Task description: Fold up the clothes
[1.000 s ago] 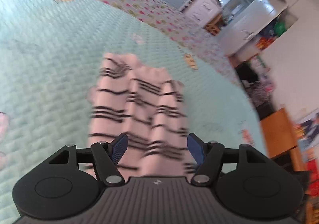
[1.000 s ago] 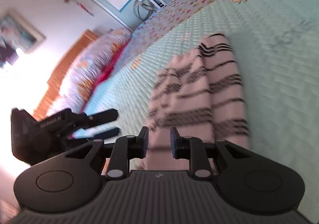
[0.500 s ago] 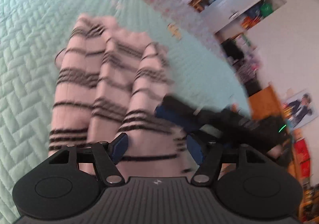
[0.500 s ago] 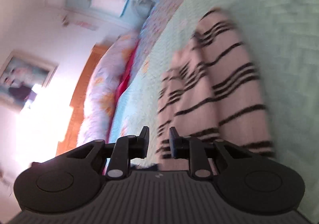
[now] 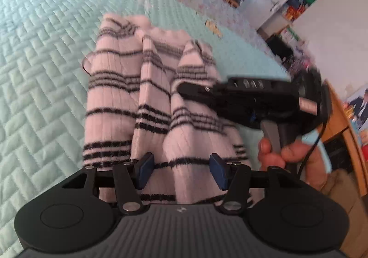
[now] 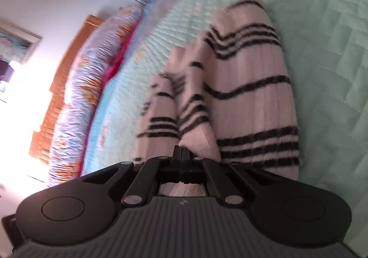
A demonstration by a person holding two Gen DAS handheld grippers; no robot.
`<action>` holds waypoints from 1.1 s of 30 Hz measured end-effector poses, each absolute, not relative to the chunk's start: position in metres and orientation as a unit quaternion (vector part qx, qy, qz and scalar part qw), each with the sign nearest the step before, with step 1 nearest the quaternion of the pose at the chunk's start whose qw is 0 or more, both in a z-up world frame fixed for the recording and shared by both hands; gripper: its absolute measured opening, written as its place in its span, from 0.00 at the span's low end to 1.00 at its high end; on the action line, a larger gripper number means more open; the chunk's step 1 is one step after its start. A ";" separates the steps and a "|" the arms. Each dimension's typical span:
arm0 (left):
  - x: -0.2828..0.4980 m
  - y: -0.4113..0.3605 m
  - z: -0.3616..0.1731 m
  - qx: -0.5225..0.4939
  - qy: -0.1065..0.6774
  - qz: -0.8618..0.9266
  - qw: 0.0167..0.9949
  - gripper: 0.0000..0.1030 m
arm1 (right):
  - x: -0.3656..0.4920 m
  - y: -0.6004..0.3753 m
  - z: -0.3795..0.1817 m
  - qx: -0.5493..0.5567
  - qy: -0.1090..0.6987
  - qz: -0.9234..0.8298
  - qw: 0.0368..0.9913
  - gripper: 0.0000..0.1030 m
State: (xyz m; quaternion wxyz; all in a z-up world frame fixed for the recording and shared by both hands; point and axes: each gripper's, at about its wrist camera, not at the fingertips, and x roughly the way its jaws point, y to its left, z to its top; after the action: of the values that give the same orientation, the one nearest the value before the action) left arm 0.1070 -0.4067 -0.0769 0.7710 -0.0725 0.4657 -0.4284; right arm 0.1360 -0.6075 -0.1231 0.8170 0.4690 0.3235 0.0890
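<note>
Striped garment (image 5: 128, 97) lies ahead of the closing left gripper (image 5: 180, 171).

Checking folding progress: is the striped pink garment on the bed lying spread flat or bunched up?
Bunched up. The garment lies in three lengthwise ridges on the quilt, its stripes broken at each fold.

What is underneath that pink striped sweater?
The pink striped sweater lies on a mint-green quilted bedspread, which shows all around it. Whether anything else sits beneath is hidden by the bunched folds.
</note>
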 end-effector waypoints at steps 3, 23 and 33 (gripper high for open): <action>0.102 -0.387 -0.047 -0.108 0.421 -0.437 0.787 0.55 | 0.125 -0.605 -0.116 0.487 0.298 0.108 0.814 0.06; 0.118 -0.436 -0.104 -0.095 0.502 -0.456 0.729 0.29 | 0.174 -0.609 -0.113 0.434 0.342 0.057 0.831 0.04; 0.113 -0.431 -0.103 -0.089 0.496 -0.451 0.736 0.28 | 0.213 -0.659 -0.151 0.523 0.295 0.044 0.799 0.00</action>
State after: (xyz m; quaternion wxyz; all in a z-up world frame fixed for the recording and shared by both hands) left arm 0.1128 -0.4307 -0.1034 0.7364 -0.0886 0.4965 -0.4511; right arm 0.2131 -0.6594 -0.1513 0.7987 0.5226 0.2949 0.0435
